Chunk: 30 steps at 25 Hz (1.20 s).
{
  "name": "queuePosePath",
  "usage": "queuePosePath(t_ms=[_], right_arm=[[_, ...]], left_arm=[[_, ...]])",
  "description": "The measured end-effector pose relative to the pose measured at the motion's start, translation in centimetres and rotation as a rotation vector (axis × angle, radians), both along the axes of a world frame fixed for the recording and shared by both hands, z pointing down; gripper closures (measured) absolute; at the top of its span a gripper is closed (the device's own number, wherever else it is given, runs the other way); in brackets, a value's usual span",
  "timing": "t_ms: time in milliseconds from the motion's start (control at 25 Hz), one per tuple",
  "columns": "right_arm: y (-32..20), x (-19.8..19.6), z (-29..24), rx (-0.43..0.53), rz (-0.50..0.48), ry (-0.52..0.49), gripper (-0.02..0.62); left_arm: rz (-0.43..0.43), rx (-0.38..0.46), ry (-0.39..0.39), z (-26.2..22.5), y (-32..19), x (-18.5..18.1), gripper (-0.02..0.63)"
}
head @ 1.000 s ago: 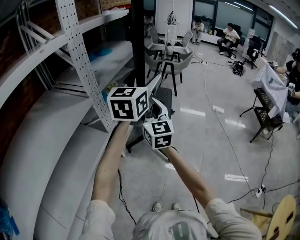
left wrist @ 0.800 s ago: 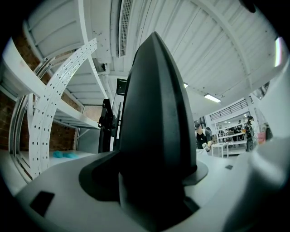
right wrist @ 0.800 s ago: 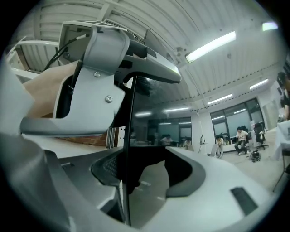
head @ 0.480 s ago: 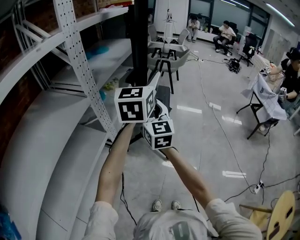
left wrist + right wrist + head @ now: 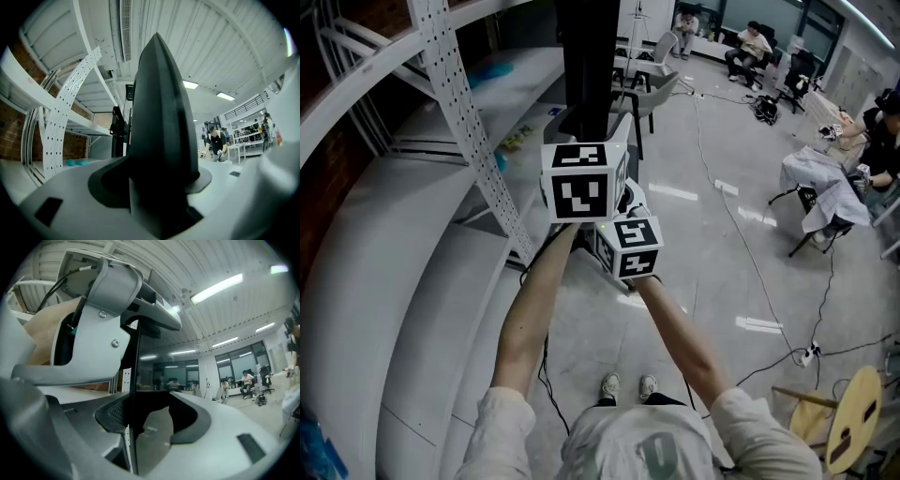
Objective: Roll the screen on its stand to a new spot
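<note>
The screen (image 5: 586, 56) is a tall black panel seen edge-on, rising out of the top of the head view. My left gripper (image 5: 602, 127) reaches up to its edge, above the big marker cube. In the left gripper view the thick black edge (image 5: 159, 117) fills the space between the jaws of the left gripper (image 5: 161, 206), which are closing with no gap showing. My right gripper (image 5: 626, 199) sits just below, half hidden by the left cube. Its jaws straddle the thin glossy edge (image 5: 133, 380) and are closing. A gap shows at the right pad of the right gripper (image 5: 145, 427).
A white perforated shelving rack (image 5: 459, 122) runs close along the left. Chairs (image 5: 652, 94) stand behind the screen. Cables (image 5: 741, 244) trail over the grey floor. A cloth-covered table (image 5: 825, 187) and seated people (image 5: 755, 47) are at the right and back. A round wooden stool (image 5: 853, 431) is near right.
Both marker cubes have shifted right and up in the head view, closer in under the black screen. The left cube now overlaps the right one.
</note>
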State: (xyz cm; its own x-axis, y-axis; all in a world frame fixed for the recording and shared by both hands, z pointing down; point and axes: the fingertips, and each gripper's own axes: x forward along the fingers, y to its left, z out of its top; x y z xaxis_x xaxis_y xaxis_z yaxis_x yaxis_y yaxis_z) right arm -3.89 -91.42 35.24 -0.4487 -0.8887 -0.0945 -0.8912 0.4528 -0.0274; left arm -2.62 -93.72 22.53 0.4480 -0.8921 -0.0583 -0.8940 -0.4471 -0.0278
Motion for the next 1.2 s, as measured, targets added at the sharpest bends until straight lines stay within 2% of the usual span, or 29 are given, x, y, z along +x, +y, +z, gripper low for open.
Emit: queuePosePath(t_ms=[280, 800, 1200], right_arm=[[2.7, 0.2, -0.6, 0.014, -0.007, -0.008, 0.370], [9.7, -3.4, -0.2, 0.013, -0.024, -0.014, 0.370], [16.4, -3.8, -0.7, 0.070, -0.055, -0.042, 0.368]], left_arm=[[-0.021, 0.012, 0.010, -0.9, 2.8, 0.2, 0.313], [-0.038, 0.009, 0.036, -0.3, 9.4, -3.7, 0.319], [-0.053, 0.029, 0.048, -0.6, 16.3, -4.2, 0.319]])
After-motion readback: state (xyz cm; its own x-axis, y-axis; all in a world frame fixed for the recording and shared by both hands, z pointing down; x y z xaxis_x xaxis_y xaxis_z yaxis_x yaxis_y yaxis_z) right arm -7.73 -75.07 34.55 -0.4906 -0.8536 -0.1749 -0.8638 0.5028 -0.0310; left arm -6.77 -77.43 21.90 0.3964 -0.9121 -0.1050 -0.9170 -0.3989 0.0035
